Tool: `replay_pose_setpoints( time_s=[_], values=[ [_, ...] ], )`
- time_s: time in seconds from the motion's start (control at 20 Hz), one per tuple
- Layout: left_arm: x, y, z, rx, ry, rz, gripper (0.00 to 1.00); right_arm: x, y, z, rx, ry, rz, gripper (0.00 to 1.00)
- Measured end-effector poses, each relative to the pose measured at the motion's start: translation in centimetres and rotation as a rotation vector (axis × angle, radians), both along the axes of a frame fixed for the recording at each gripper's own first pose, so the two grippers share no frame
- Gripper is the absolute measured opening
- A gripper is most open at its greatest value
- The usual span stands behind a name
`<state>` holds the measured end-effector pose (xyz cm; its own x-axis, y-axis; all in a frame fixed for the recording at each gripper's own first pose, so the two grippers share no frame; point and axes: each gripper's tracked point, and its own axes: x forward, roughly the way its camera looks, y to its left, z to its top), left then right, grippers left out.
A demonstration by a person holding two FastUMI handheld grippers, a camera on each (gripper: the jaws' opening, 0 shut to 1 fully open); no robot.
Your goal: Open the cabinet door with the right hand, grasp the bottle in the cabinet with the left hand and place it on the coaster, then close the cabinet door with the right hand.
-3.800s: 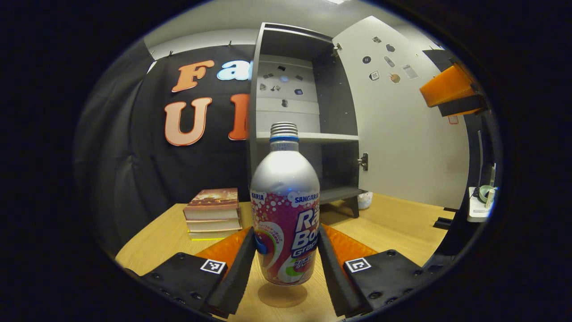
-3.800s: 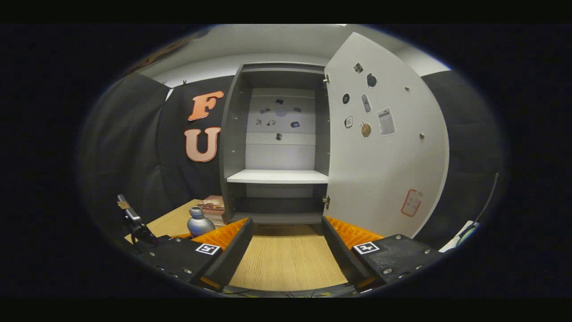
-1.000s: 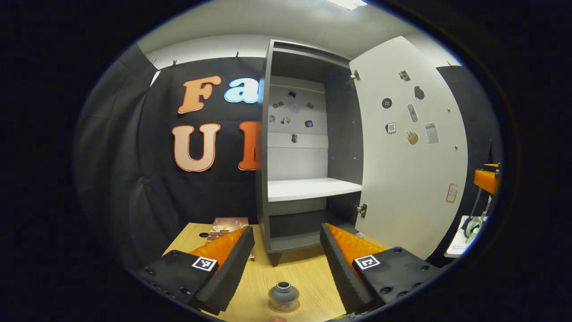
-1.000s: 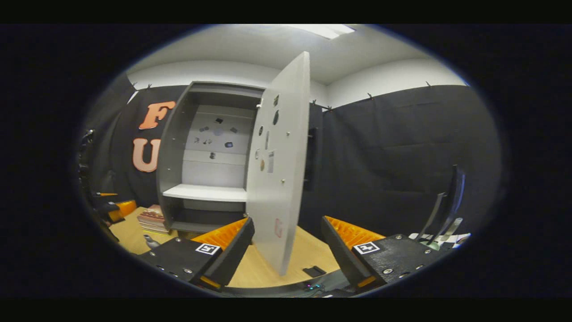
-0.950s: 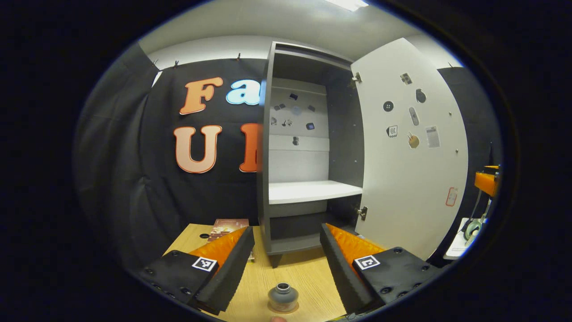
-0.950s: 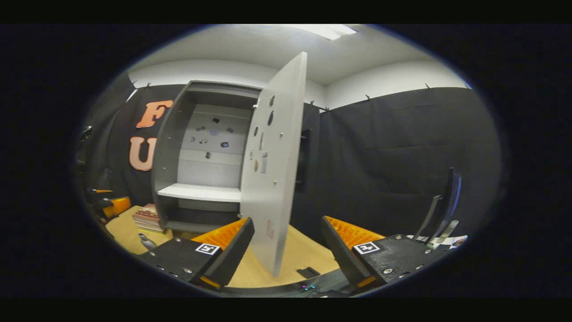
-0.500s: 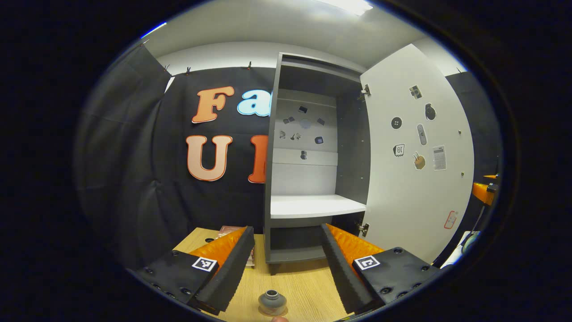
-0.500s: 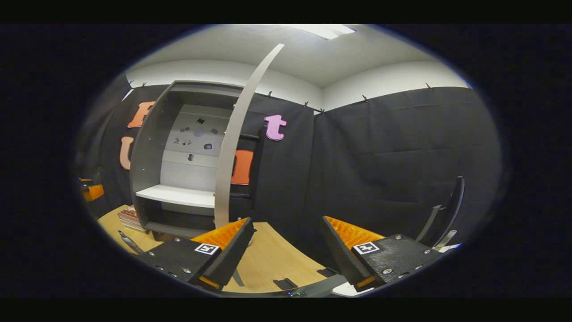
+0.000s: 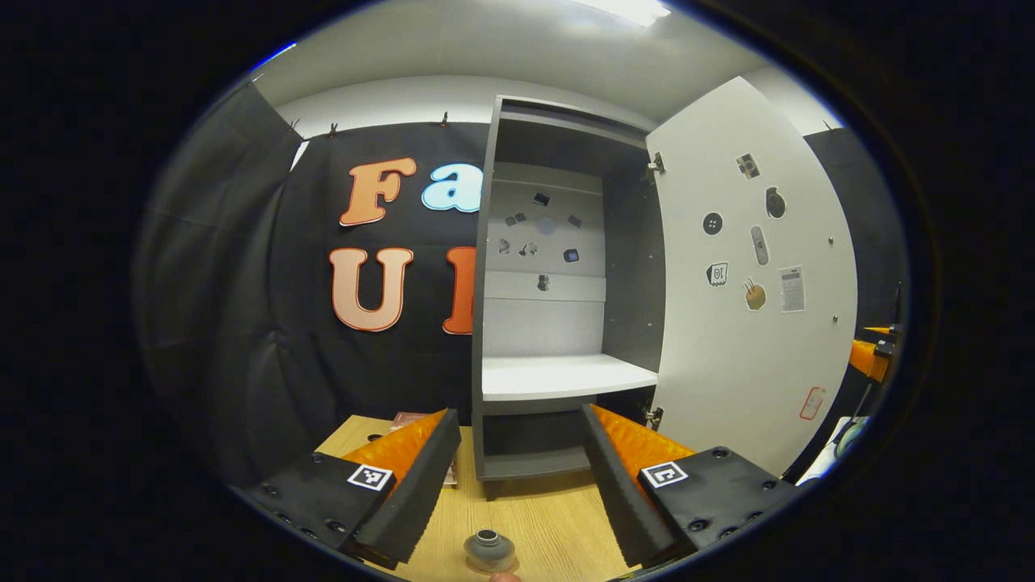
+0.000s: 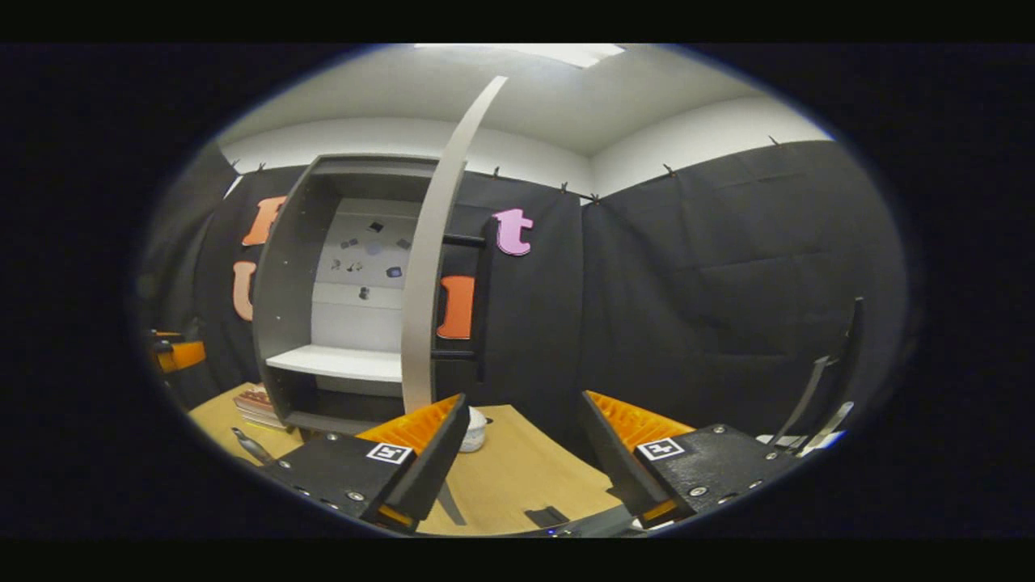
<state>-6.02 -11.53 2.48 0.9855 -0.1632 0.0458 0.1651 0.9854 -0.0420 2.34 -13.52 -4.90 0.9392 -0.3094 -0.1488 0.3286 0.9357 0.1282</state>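
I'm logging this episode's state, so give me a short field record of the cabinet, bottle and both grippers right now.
cabinet door: white cabinet door swung open, seen edge-on in the right gripper view
cabinet: dark grey cabinet, white shelf bare
bottle: silver metal bottle upright on the wooden table, below the left gripper
left gripper: left gripper open
right gripper: right gripper open, near the door's edge

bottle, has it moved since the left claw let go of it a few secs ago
Cannot tell for sure. The bottle sits lower and smaller against the cabinet in the left gripper view, which fits the camera rising away from it.

Recording booth — black cloth walls [image 10: 728, 267]
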Motion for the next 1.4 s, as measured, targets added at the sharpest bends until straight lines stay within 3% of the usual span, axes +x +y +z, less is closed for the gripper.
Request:
replay_pose_setpoints(
  time_s=[0.1, 0.3, 0.5, 0.9, 1.35, 1.4],
  values=[
    [0.1, 0.0, 0.3, 0.013, -0.011, 0.002, 0.97, 0.4, 1.5, -0.4, 0.059, -0.007, 0.028, 0.85],
    [-0.1, -0.1, 1.1, 0.009, -0.040, 0.007, 0.97, 1.0, 4.3, 0.2, 0.042, -0.002, 0.104, 0.85],
    [-1.0, 0.4, 0.7, -0.013, -0.030, 0.036, 0.96, 1.7, 7.7, 0.5, 0.090, -0.017, 0.209, 0.85],
    [-1.3, 4.6, -0.1, -0.022, -0.023, 0.098, 0.96, 4.7, 14.4, 2.5, 0.091, -0.052, 0.360, 0.85],
    [4.6, 10.9, -1.4, -0.030, -0.008, 0.023, 0.96, 9.4, 22.3, 6.5, 0.128, -0.120, 0.377, 0.85],
    [5.4, 11.5, -1.4, -0.031, -0.012, 0.008, 0.96, 10.5, 22.7, 7.1, 0.121, -0.140, 0.346, 0.85]
  ],
)
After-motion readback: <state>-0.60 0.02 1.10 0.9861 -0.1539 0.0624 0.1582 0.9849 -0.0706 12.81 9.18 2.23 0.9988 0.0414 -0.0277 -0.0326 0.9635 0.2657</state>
